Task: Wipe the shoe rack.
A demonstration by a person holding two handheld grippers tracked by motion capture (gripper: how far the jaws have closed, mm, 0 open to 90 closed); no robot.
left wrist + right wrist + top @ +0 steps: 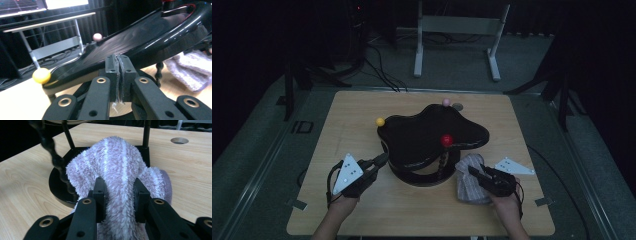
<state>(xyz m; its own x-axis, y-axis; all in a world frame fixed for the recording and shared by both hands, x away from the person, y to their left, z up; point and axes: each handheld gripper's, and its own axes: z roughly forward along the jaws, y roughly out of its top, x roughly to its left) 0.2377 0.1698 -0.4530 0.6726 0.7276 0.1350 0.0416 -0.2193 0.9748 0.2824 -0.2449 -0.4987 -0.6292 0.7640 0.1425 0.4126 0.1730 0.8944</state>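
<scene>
A: From the high view, what's on the counter point(362, 210)?

B: A glossy black stand point(432, 135) with a wavy top sits mid-counter, on a round base. A yellow ball point(380, 121), a pink ball point(446, 101) and a red ball point(446, 140) show at its top. The left claw point(382, 160) points at the stand's left edge, close to it. The right claw point(473, 171) is on a fuzzy sock point(469, 182) lying on the counter just right of the base.

A: And the left claw view?

B: The left claw point(119, 77) is pressed fully together, pad against pad, with nothing between. The stand's top point(140, 42) slopes up just behind it; the yellow ball point(41, 75) is at the low end, the pink ball point(97, 37) farther along the edge. The sock point(192, 70) lies at the right.

A: The right claw view?

B: The right claw point(120, 197) is clamped on a thick fold of the pale purple, white-striped sock point(117, 167), pads sunk in the pile. The sock rests against the black base point(58, 187), partly on the counter point(190, 170). A twisted post point(51, 147) rises at the left.
</scene>
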